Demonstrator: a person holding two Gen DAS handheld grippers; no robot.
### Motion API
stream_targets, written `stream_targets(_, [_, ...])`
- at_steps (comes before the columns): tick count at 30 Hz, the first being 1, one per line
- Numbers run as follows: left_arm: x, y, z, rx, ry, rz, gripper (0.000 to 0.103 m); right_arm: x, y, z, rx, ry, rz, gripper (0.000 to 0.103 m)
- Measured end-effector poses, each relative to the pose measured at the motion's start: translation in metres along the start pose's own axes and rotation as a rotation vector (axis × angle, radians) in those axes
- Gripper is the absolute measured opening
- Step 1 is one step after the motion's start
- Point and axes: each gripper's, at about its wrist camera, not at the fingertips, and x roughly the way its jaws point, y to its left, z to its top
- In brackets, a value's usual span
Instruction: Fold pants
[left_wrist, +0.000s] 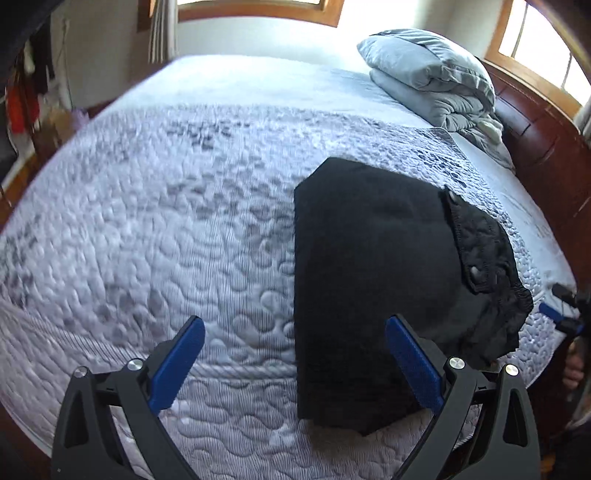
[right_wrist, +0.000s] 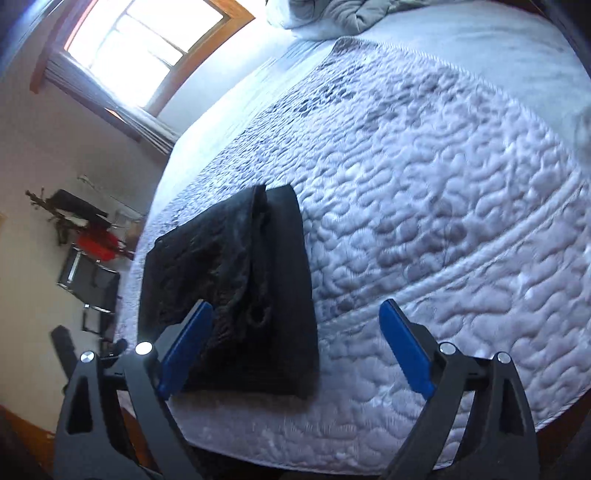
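- The black pants (left_wrist: 373, 280) lie as a compact rectangle on the quilted bedspread (left_wrist: 166, 229), near the bed's front edge; the waistband (left_wrist: 487, 266), with its button, sits on top along one side.
- My left gripper (left_wrist: 295, 365) hangs above the near end of the bundle with its jaws spread wide and nothing between them.
- My right gripper (right_wrist: 297, 354) is just as wide open and empty, looking down on the pants' other side (its tip shows at the far right edge of the left view).
- I judge the fold nearly done: the bundle looks squared, but the waistband layer is rumpled and overhangs a little.
- To finish well, I would come down on that ruffled edge with one pad (right_wrist: 188, 347) flat, press and smooth rather than pinch, and keep the other gripper resting on the opposite side so the stack does not slide on the quilt.
- If one more fold is wanted, I should take both near corners together, through all layers, and lift them evenly.
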Motion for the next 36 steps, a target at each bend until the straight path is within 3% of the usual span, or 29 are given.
stream_targets(8, [-0.024, -0.040, 0.027, 0.088, -0.088, -0.016, 0.099, 0.007, 0.048, 0.016, -0.195, -0.078, -0.118, 0.100])
stream_targets(15, [-0.020, -0.054, 0.035, 0.142, -0.110, -0.026, 0.099, 0.030, 0.057, 0.018, -0.223, 0.026, -0.059, 0.100])
stream_targets(18, [-0.008, -0.052, 0.038, 0.146, -0.082, -0.062, 0.099, 0.038, 0.055, 0.020, -0.217, 0.061, -0.014, 0.100])
stream_targets(23, [0.033, -0.025, 0.044, 0.039, 0.090, -0.272, 0.099, 0.058, 0.041, 0.027, -0.198, 0.140, 0.029, 0.100])
stream_targets(26, [0.063, 0.003, 0.045, -0.080, 0.218, -0.310, 0.099, 0.068, 0.030, 0.033, -0.170, 0.174, 0.048, 0.100])
stream_targets(28, [0.076, 0.019, 0.044, -0.147, 0.262, -0.356, 0.099, 0.070, 0.023, 0.036, -0.145, 0.185, 0.083, 0.100])
stream_targets(33, [0.106, 0.044, 0.032, -0.287, 0.368, -0.639, 0.099, 0.078, 0.007, 0.040, -0.072, 0.216, 0.201, 0.100])
stream_targets(36, [0.117, 0.049, 0.028, -0.308, 0.383, -0.673, 0.099, 0.086, -0.002, 0.041, -0.034, 0.240, 0.248, 0.100])
